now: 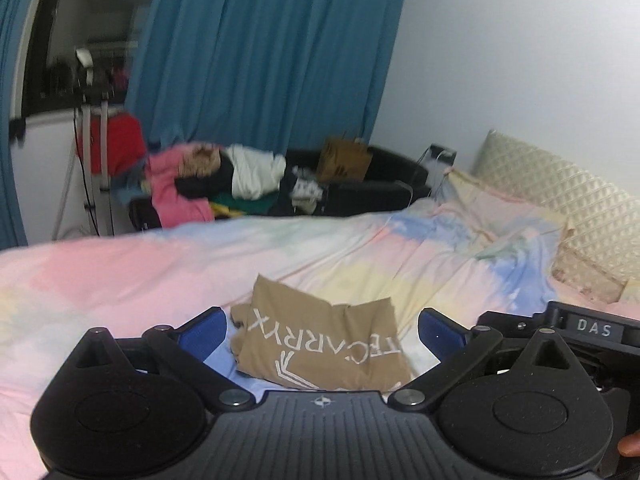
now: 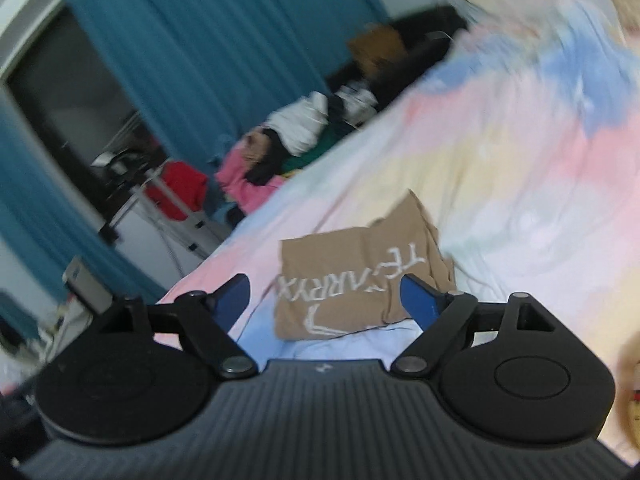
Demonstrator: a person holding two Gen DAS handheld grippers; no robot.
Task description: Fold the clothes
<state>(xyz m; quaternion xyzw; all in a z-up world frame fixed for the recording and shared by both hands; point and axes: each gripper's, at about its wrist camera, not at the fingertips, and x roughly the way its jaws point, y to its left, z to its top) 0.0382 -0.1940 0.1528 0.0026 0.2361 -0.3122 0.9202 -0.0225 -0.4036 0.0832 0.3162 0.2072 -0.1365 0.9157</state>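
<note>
Both grippers spread wide over a folded tan garment on the bed

The left gripper (image 1: 322,330) has its blue-padded fingers (image 1: 204,334) far apart with nothing between them, and the right gripper (image 2: 324,298) is splayed the same way, empty; part of the right gripper also shows at the right edge of the left wrist view. The tan garment (image 1: 320,344) with white lettering lies folded into a rough rectangle on the pastel bedspread (image 1: 120,276), ahead of both grippers and touching neither, its edges slightly rumpled. At the head of the bed a cream quilted pillow (image 1: 560,196) leans by the wall; beyond the far edge of the bed sits a heap of clothes (image 1: 224,180), a blue curtain (image 1: 260,48) behind it
</note>
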